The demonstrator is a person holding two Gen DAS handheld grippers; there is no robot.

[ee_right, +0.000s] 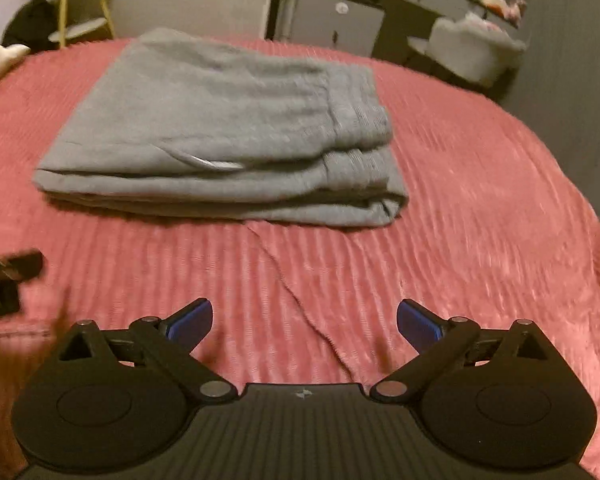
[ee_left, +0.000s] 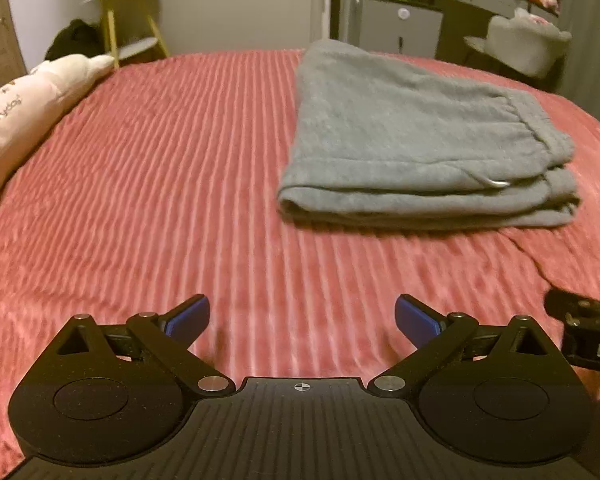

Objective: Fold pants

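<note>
Both grippers, left gripper (ee_left: 302, 316) and right gripper (ee_right: 304, 320), wide, empty; pillow (ee_left: 24, 108) beside folded pants (ee_left: 416, 140) only leftward.

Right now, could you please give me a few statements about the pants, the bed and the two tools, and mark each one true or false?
1. The grey pants lie folded in a stack on the pink ribbed bedspread. True.
2. The left tool is clamped on the pants. False: it is open and holds nothing, with the pants lying farther up the bed.
3. The right tool is open. True.
4. The pants hang over the yellow chair. False: they rest on the bed; the chair stands beyond it.
5. A pale pillow lies at the left edge of the bed. True.
</note>
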